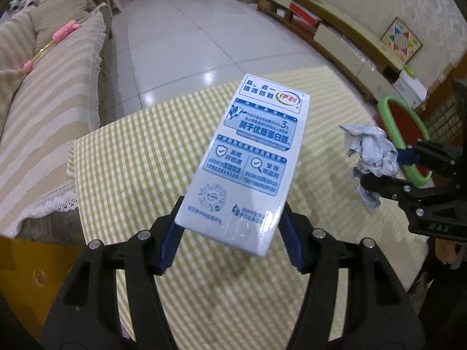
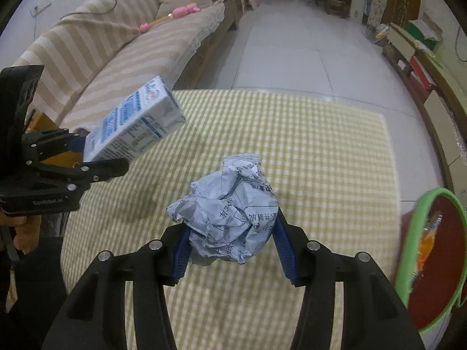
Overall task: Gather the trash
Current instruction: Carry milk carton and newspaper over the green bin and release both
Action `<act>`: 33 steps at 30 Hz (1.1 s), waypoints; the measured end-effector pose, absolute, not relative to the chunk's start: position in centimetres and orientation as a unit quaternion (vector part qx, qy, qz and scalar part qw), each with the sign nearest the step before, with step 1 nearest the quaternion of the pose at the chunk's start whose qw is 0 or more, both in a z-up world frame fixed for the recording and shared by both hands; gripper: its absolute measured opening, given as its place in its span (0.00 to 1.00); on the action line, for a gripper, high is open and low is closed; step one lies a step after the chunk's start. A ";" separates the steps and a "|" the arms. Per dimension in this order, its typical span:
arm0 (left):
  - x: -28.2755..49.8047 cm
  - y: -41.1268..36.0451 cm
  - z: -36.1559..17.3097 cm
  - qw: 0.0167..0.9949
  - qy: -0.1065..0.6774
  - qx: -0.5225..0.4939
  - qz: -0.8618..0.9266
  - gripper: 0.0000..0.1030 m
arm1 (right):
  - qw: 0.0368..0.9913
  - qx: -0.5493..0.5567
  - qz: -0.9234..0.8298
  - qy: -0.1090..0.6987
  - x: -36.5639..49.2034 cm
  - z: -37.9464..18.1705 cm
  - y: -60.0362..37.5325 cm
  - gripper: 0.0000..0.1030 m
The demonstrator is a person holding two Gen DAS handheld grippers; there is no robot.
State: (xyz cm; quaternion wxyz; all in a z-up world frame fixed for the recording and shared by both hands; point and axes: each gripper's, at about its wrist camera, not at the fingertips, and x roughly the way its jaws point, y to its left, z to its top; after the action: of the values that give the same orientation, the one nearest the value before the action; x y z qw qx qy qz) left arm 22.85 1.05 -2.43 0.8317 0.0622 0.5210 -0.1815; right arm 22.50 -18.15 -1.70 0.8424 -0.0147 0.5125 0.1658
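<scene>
Left wrist view: we see our left gripper [image 1: 230, 227] clamped on the lower end of a white and blue milk carton [image 1: 248, 157], blue pads pressed against both its sides.
Carton position: lifted clear of the yellow checked tablecloth [image 1: 140, 157], tilted with its top end away from us.
Right wrist view: our right gripper [image 2: 230, 248] holds a crumpled ball of printed paper [image 2: 227, 213] between its blue pads, also raised off the cloth.
Bin: a red bin with a green rim [image 2: 432, 250] stands just beside the table's right edge; something orange lies inside it.
Surroundings: a striped sofa [image 1: 43, 110] runs along the left with a pink toy [image 1: 62, 33] on it, and white floor tiles [image 1: 186, 35] lie beyond the table.
</scene>
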 end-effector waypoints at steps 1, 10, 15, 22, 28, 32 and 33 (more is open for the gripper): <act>23.0 0.6 -1.9 0.834 0.518 0.059 -0.182 0.56 | 0.846 -0.011 0.165 0.507 21.9 -1.0 -18.9 0.48; 20.0 -4.9 2.8 0.855 0.478 0.057 -0.195 0.56 | 0.873 0.010 0.134 0.470 17.9 2.8 -25.5 0.48; 19.1 -9.0 4.0 0.855 0.466 0.061 -0.221 0.56 | 0.882 0.028 0.104 0.459 16.9 3.4 -29.7 0.48; 18.7 -14.9 4.3 0.844 0.464 0.065 -0.260 0.56 | 0.892 0.073 0.051 0.444 15.6 4.3 -36.8 0.48; 18.7 -20.1 4.2 0.833 0.465 0.069 -0.292 0.56 | 0.897 0.095 0.006 0.433 14.9 4.6 -42.1 0.48; 18.9 -23.3 4.0 0.826 0.464 0.074 -0.310 0.56 | 0.896 0.113 -0.023 0.428 14.5 4.5 -45.5 0.48; 18.9 -24.1 4.0 0.824 0.465 0.072 -0.315 0.56 | 0.896 0.118 -0.032 0.426 14.5 4.3 -46.3 0.48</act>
State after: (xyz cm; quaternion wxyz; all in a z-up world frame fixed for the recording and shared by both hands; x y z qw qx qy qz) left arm 18.93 -24.07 4.00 0.8244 0.0717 0.4649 -0.3146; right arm 14.46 -46.35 4.34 0.8964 0.1178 0.4260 -0.0320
